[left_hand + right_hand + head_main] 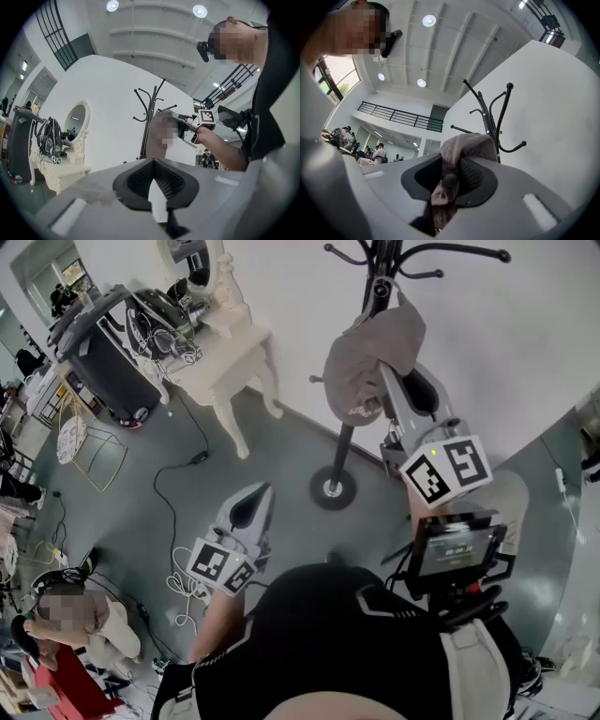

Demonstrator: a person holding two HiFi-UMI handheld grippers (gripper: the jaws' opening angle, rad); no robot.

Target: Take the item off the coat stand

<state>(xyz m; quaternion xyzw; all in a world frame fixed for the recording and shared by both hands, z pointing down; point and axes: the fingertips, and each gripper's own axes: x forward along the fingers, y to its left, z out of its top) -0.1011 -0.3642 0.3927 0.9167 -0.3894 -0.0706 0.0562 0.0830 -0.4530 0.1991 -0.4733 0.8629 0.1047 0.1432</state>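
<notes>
my right gripper (449, 179) is pinched on the crown of the grey cap (361, 362), which sits up against the coat stand (347, 442) near its hooks. my left gripper (154, 180) is closed on nothing. the cap looks light, soft and floppy, so i judge a firm pinch on the cloth is the right hold.

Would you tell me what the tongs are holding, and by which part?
The right tongs pinch the cap by a fold of its crown cloth; the left tongs hold nothing.
</notes>
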